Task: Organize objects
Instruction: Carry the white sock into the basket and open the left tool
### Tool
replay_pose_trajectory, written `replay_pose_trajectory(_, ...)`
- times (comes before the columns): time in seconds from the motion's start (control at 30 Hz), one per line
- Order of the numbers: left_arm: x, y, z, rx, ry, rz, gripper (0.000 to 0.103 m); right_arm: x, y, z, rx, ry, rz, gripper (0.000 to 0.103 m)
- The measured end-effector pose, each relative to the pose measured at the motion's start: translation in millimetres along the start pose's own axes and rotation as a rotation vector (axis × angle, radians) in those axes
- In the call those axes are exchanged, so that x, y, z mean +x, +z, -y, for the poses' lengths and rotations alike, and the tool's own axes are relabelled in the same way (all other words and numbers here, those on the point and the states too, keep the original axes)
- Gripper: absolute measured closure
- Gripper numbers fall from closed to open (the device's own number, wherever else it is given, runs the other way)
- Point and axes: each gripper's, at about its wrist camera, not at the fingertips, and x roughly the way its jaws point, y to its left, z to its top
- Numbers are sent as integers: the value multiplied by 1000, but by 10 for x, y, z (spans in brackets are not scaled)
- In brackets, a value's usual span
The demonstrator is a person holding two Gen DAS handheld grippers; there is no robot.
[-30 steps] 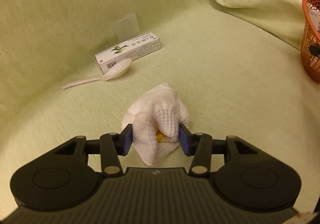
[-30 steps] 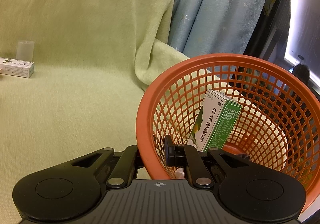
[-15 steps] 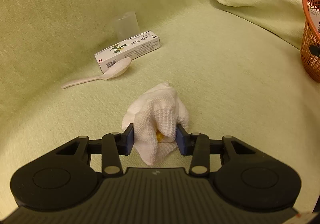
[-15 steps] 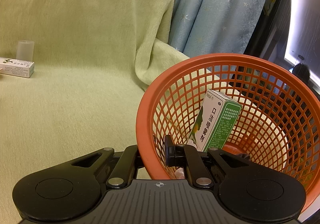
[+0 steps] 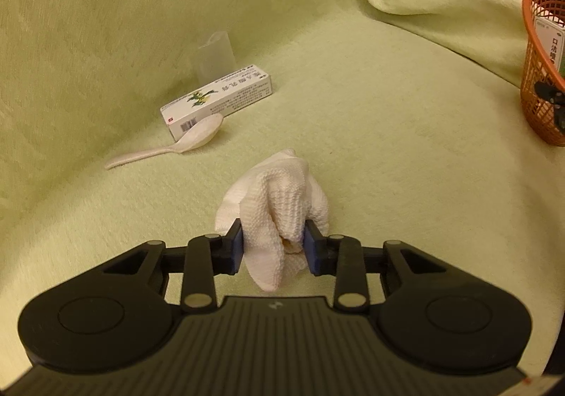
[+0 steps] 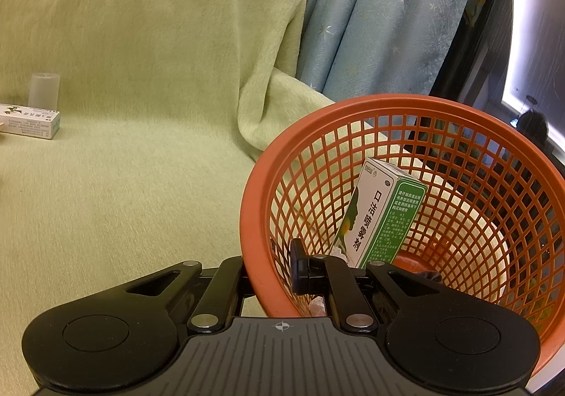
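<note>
My left gripper (image 5: pixel 274 247) is shut on a crumpled white cloth (image 5: pixel 279 198) that rests on the green-covered sofa seat; something yellow shows inside its folds. Beyond it lie a white spoon (image 5: pixel 176 147), a white medicine box (image 5: pixel 217 99) and a small translucent cup (image 5: pixel 213 59). My right gripper (image 6: pixel 272 272) is shut on the rim of the orange mesh basket (image 6: pixel 263 184), one finger inside and one outside. A green and white box (image 6: pixel 379 219) stands tilted inside the basket. The basket also shows at the right edge of the left wrist view (image 5: pixel 542 53).
The green blanket (image 6: pixel 159 60) covers the seat and backrest, with a fold hanging by the basket. A blue curtain (image 6: pixel 381 15) hangs behind. The white box (image 6: pixel 30 120) and cup (image 6: pixel 44 90) show far left in the right wrist view.
My left gripper's fingers have closed in on the white cloth, squeezing it narrower. The right gripper and the basket have not moved.
</note>
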Motion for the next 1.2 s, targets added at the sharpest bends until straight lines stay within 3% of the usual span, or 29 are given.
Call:
replay_pose_trajectory(0.8,-206,247,124,18,-57,50,74,-5,3,0,2,0,-1,98)
replay_pose_trajectory(1.2,-361,530,268,47,-114,108,74,2,5,-1,2,-1,-2,98)
